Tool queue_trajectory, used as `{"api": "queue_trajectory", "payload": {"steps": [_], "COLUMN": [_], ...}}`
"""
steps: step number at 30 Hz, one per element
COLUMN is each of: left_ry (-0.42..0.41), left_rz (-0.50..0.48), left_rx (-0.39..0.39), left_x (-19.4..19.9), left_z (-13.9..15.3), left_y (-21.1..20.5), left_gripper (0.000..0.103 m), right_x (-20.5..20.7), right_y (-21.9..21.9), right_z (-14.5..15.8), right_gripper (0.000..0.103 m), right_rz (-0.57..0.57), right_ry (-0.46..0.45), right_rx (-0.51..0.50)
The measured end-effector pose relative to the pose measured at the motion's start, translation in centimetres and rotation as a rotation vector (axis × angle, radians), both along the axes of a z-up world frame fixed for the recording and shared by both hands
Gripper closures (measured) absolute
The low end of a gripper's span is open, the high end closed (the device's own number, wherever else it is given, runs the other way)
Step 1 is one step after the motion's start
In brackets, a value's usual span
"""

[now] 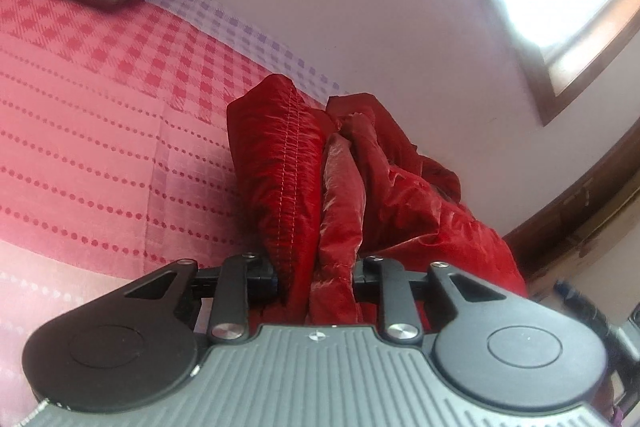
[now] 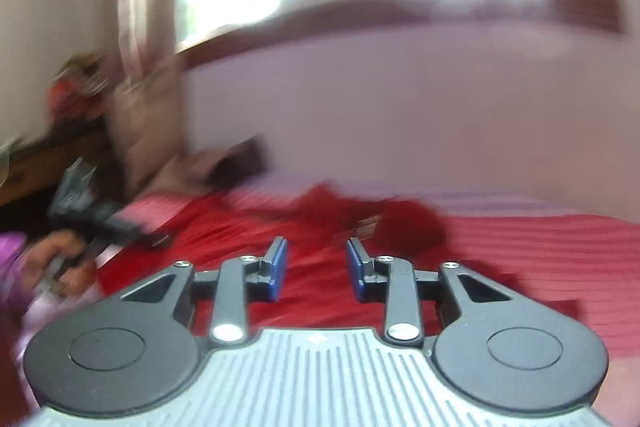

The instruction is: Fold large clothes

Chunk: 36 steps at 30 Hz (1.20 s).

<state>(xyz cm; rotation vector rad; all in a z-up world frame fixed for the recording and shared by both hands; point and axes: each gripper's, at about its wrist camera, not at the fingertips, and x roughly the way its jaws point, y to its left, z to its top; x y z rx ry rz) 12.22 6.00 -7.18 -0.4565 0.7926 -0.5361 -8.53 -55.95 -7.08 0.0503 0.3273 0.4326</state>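
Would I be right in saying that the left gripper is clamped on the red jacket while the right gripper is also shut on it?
Not quite: the left gripper is clamped on the red jacket, but the right wrist view shows the right gripper open and holding nothing.
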Motion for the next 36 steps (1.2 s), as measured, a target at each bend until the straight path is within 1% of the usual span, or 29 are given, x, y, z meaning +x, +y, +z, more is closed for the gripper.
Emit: {"api": "queue_trajectory", "payload": {"steps": [1,3,4,6,8,10,12,15,16,18,19,21,23,25,27,28,30,32,33,35,36], "left_ry": [0.002,0.0,-0.005,-0.019,-0.043,-0.074,-0.103,-0.148,-0.158,-0.164,-0.178,-0.234,-0.248,-0.306,-0.314,-0.312,-0.318,-0.329,-0.334,-0.337,-0.346], "left_rz": [0.004,0.013,0.015,0.014,0.005,-0.025,-0.066,-0.142,-0.17,-0.207,-0.233,-0.277,-0.328,-0.37,-0.388,-0.391,-0.387,-0.379,-0.379,-0.374,-0.374], "left_rx": [0.007,0.025,0.027,0.032,0.041,0.052,0.063,0.081,0.081,0.083,0.095,0.141,0.143,0.146,0.125,0.126,0.131,0.139,0.14,0.144,0.151], "left_x": [-0.2,-0.6,-0.9,-1.7,-2.7,-3.8,-4.8,-6.3,-6.7,-7.1,-7.4,-7.8,-8.1,-8.7,-8.8,-8.8,-8.9,-9.2,-9.5,-10.0,-10.4], "left_z": [0.3,1.2,1.6,3.2,5.3,7.8,10.3,13.4,14.2,15.0,15.1,14.4,13.2,12.7,12.1,11.9,11.6,11.5,11.3,11.1,11.0], "left_y": [0.0,-0.4,-0.4,-0.9,-2.1,-4.0,-6.7,-12.0,-14.3,-18.5,-21.0,-25.7,-29.4,-31.4,-32.3,-32.7,-33.1,-33.1,-33.6,-34.4,-35.1], "left_gripper": [0.077,0.079,0.079,0.08,0.08,0.08,0.08,0.08,0.08,0.078,0.076,0.073,0.07,0.07,0.07,0.07,0.07,0.07,0.07,0.07,0.07], "right_x": [0.5,2.4,3.9,6.4,8.3,9.1,9.9,11.4,11.3,11.6,11.7,11.6,11.5,10.6,9.2,8.0,5.6,2.3,0.6,-2.0,-2.7], "right_y": [1.5,3.0,2.9,1.7,0.4,0.3,-0.7,-3.2,-3.7,-4.3,-4.6,-5.4,-6.7,-8.3,-10.4,-11.7,-13.6,-15.8,-17.0,-19.7,-20.9], "right_z": [-0.6,-2.1,-3.1,-4.5,-5.7,-6.3,-6.9,-8.3,-8.7,-9.5,-9.8,-10.3,-10.8,-10.8,-10.8,-10.4,-9.6,-8.6,-8.3,-8.6,-9.3], "right_gripper": [0.077,0.08,0.083,0.085,0.085,0.086,0.087,0.088,0.089,0.089,0.089,0.089,0.09,0.09,0.089,0.088,0.083,0.069,0.065,0.064,0.064], "right_rz": [0.038,0.047,0.038,0.003,-0.001,0.006,0.004,0.017,0.015,0.016,0.009,0.015,0.017,0.005,-0.007,-0.02,-0.03,-0.06,-0.085,-0.168,-0.197], "right_ry": [0.02,0.069,0.107,0.168,0.245,0.275,0.319,0.402,0.417,0.436,0.441,0.453,0.475,0.475,0.482,0.473,0.425,0.35,0.305,0.256,0.256], "right_rx": [-0.052,-0.131,-0.123,-0.039,0.1,0.151,0.244,0.444,0.495,0.57,0.597,0.667,0.726,0.756,0.8,0.796,0.756,0.68,0.65,0.609,0.612]}}
